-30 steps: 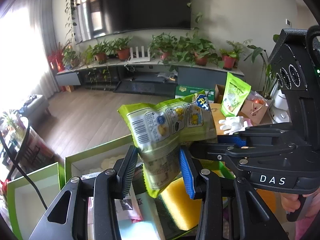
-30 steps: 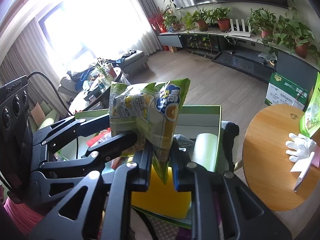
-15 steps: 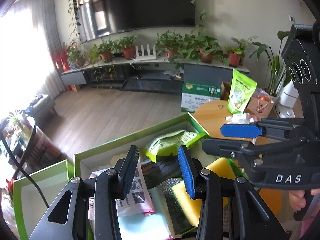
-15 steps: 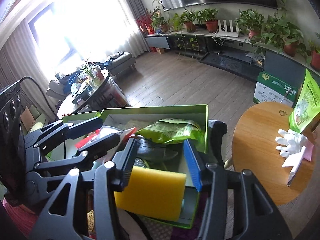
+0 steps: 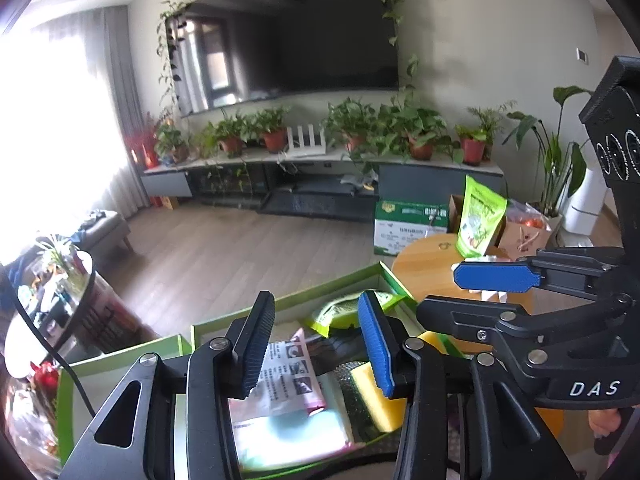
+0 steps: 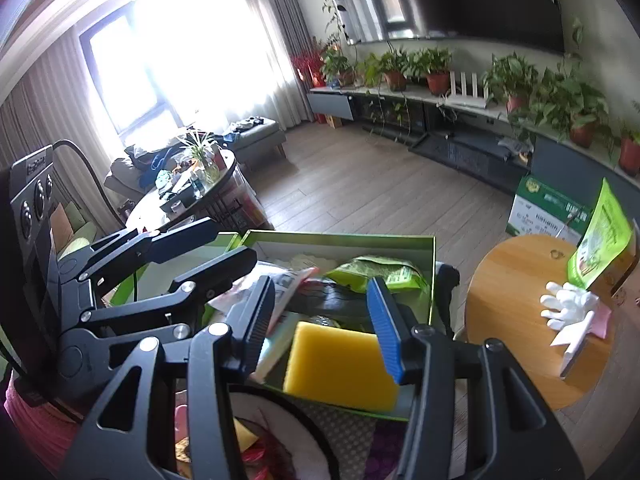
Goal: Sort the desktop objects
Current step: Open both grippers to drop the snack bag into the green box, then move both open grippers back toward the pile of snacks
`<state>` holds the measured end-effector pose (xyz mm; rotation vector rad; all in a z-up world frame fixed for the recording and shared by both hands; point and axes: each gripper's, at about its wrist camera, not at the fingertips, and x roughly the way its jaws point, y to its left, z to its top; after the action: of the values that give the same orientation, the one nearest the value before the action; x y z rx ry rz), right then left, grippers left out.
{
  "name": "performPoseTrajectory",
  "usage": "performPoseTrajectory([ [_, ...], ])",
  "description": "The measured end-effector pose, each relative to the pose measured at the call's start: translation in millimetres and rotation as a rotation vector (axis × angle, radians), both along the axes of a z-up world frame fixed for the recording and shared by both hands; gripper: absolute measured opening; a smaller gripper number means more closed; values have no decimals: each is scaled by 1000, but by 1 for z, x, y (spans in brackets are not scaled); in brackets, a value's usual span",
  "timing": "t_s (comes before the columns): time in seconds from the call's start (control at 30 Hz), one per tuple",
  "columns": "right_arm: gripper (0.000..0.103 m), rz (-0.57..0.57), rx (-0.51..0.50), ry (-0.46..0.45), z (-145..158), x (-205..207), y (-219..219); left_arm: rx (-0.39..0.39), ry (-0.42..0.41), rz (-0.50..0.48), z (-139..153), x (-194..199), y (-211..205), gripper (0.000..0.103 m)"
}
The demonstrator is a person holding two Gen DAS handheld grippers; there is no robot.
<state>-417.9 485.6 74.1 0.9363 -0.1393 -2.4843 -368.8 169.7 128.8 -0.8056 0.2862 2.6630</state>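
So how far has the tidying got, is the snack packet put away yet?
Done: the green snack bag now lies in the green box beside a yellow sponge and leaflets. In hand: nothing; the left gripper, jaws just opening further, and the right gripper are both empty. Left: perhaps the standing pouch and white glove on the round table.

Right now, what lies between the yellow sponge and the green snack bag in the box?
A dark, creased item lies between the yellow sponge and the green snack bag, clearest in the right wrist view.

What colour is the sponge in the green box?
Yellow; the sponge shows best in the right wrist view.
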Motion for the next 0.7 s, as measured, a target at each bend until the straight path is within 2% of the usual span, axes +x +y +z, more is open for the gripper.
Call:
performPoseTrajectory([
  [0.33, 49, 14, 17, 86, 41, 60, -13, 35, 70, 1, 38, 51, -22, 46],
  [0.6, 49, 31, 26, 122, 59, 107, -27, 62, 87, 8, 50, 93, -39, 47],
  [0.7, 49, 37, 32, 128, 59, 123, -31, 61, 103, 20, 50, 109, -47, 58],
])
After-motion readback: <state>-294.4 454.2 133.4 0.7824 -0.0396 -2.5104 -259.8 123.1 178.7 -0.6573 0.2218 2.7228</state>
